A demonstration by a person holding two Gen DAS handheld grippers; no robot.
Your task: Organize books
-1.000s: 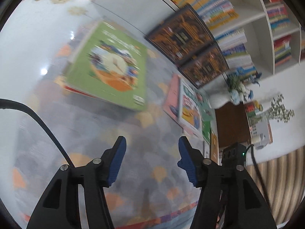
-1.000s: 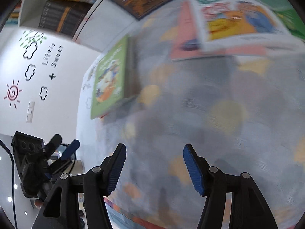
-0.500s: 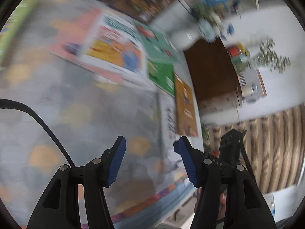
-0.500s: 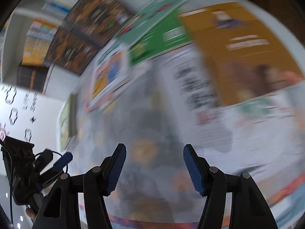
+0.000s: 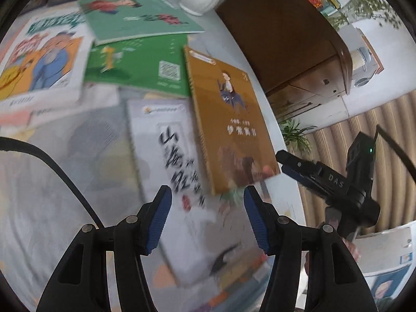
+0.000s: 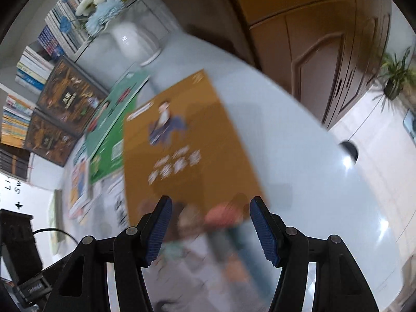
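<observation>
Both grippers hang over a round white table [image 5: 262, 88] strewn with books, and neither holds anything. The left gripper [image 5: 206, 218] has its blue-padded jaws partly apart with only air between them; below it lies a white book with large black brush characters [image 5: 166, 161], flat on the table and blurred by motion. Overlapping that book's right edge is an orange-brown book [image 5: 228, 114] showing a small figure on its cover, its lower corner reaching close to the table's rim. Above these sit a dark green book with a QR code [image 5: 145, 67], a lighter green book [image 5: 140, 18] partly covering it, and to the left a white book with a cartoon figure in blue and orange [image 5: 41, 59]. The right gripper [image 5: 283, 160] shows in the left wrist view just beside the orange-brown book's lower right corner, off the table's edge. In its own view the right gripper [image 6: 210, 227] also stands half open and empty, above the near end of the orange-brown book [image 6: 187, 145]. A white vase [image 6: 132, 41] with blue and white flowers stands at the far side of the table, and a brown wooden cabinet [image 6: 325, 44] is behind it
</observation>
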